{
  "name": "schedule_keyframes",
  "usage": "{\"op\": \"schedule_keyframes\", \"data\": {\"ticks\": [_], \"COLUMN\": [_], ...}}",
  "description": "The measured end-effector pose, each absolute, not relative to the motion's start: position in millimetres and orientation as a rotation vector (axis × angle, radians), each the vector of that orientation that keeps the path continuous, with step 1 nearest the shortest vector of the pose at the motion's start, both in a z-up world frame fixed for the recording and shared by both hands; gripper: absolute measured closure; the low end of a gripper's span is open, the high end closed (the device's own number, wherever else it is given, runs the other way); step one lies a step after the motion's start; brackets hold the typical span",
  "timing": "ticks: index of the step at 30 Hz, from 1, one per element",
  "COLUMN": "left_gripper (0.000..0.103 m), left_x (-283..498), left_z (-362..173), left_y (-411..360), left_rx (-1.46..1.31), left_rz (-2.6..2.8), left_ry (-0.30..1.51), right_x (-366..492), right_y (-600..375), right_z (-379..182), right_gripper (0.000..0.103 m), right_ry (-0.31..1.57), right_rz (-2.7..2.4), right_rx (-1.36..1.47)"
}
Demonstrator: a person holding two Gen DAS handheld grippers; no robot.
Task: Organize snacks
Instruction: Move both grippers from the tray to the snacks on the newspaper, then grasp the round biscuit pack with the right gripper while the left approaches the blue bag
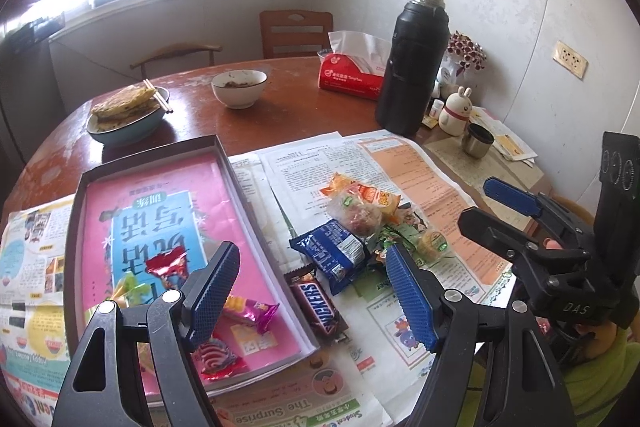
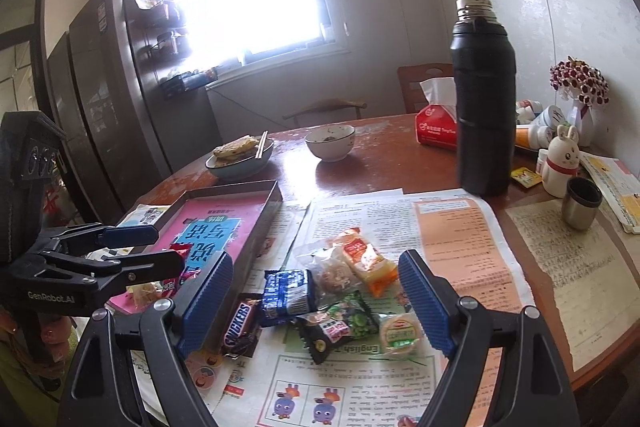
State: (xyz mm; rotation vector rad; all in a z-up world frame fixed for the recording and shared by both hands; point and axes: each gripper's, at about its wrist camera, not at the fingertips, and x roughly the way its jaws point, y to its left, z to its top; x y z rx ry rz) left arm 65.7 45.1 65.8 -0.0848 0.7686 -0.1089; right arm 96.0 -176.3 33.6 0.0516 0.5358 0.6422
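Note:
A shallow box tray [image 1: 224, 163] [image 2: 276, 199] with a pink book cover inside holds several small wrapped sweets [image 1: 250, 311]. Right of it, on newspaper, lies a pile of snacks: a Snickers bar [image 1: 316, 303] [image 2: 240, 321], a blue packet [image 1: 332, 253] [image 2: 288, 291], an orange packet [image 1: 368, 193] [image 2: 366, 259], a clear bag [image 1: 354, 213], green and black packets [image 2: 340, 327] and a round cake [image 2: 400, 335]. My left gripper [image 1: 312, 285] hovers open over the tray's right edge, with nothing held. My right gripper [image 2: 316, 297] stands open above the pile, empty.
A black flask [image 1: 414, 67] [image 2: 484, 107], tissue pack [image 1: 352, 75], white bowl [image 1: 239, 87], plate of flatbread with chopsticks [image 1: 128, 115], metal cup [image 2: 580, 203] and rabbit figure [image 2: 562, 159] stand on the round wooden table [image 1: 304, 107]. Chairs stand behind it.

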Motion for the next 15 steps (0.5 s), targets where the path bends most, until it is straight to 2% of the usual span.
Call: {"op": "schedule_keyframes", "data": {"ticks": [15], "left_gripper": [0.026], "left_x": [103.8], "left_z": [53.5], "left_y": [27.3], "left_rx": [-0.066], "left_rz": [-0.129], "left_ry": [0.827], "right_x": [116.9], "right_y": [-216.3], "right_z": [30.6], "right_gripper": [0.018], "right_ry": [0.55], "right_rz": [0.542], "right_rx": [0.118]}}
